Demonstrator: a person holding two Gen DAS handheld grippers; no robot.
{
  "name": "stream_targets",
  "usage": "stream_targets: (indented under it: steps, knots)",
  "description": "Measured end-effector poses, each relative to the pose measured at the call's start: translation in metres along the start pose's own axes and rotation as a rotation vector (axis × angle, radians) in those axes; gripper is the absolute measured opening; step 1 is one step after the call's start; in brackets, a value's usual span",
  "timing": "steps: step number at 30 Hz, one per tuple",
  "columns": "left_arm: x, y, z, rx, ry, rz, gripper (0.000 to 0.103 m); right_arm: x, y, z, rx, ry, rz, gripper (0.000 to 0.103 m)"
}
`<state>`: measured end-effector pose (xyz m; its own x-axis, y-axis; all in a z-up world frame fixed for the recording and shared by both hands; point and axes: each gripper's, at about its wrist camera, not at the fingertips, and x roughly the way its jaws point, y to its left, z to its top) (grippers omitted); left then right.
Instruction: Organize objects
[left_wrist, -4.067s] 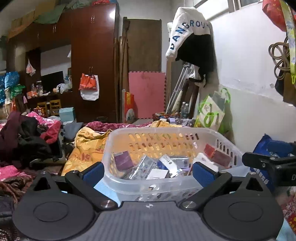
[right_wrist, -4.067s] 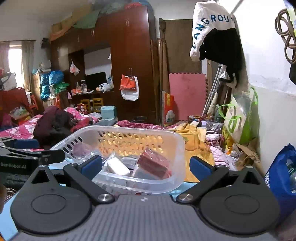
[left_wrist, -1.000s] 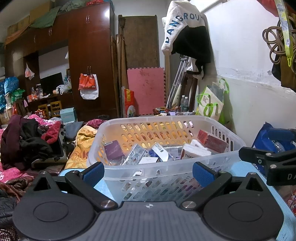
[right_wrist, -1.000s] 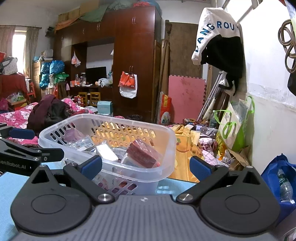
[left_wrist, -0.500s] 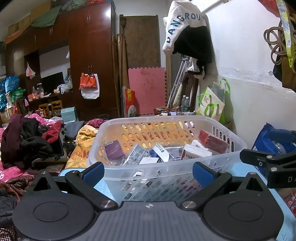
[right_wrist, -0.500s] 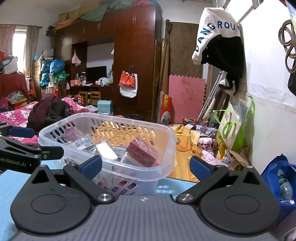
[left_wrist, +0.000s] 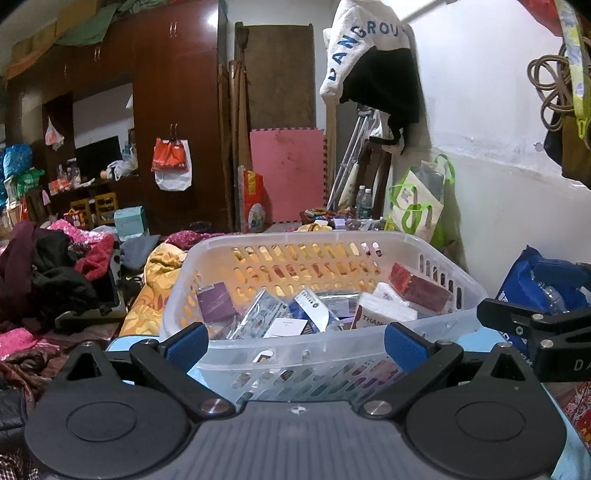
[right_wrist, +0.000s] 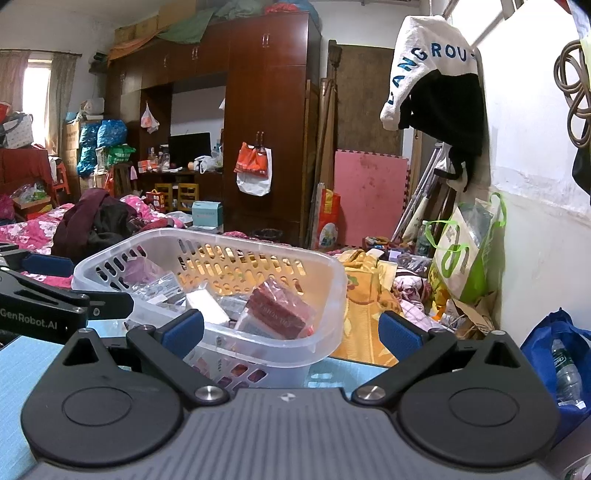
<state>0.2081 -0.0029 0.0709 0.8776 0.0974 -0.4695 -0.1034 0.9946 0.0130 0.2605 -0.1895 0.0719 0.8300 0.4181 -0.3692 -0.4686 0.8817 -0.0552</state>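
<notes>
both grippers were level and spread wide, holding nothing: the left gripper (left_wrist: 295, 341) faced the basket's (left_wrist: 317, 347) near rim, the right gripper (right_wrist: 291, 330) its right corner. the clear slotted plastic basket sat on a blue table (right_wrist: 22, 365), holding a glossy red box (right_wrist: 279, 314) and packets.

A translucent white slotted plastic basket (left_wrist: 321, 354) stands upright on the light blue bench (right_wrist: 22, 365), filled with a jumble of small packets: a dark red wrapped box (right_wrist: 279, 314), a purple box (left_wrist: 216, 301), and white cartons (left_wrist: 384, 314).
</notes>
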Motion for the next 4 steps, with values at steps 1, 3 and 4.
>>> stream_targets:
  steps: [1, 3, 4]
  knots:
    - [0.0005, -0.0005, 0.0, -0.001, -0.002, 0.004, 0.102, 0.0008, -0.0007, 0.0005, 0.0, 0.001, 0.001, 0.103]
    - [0.001, -0.0006, -0.0005, -0.004, -0.004, 0.013, 0.102, 0.0019, -0.0013, 0.0005, -0.002, 0.004, -0.002, 0.103]
    - [0.0011, -0.0008, -0.001, -0.006, -0.006, 0.017, 0.102, 0.0033, -0.0023, 0.0001, -0.003, 0.006, -0.005, 0.103]
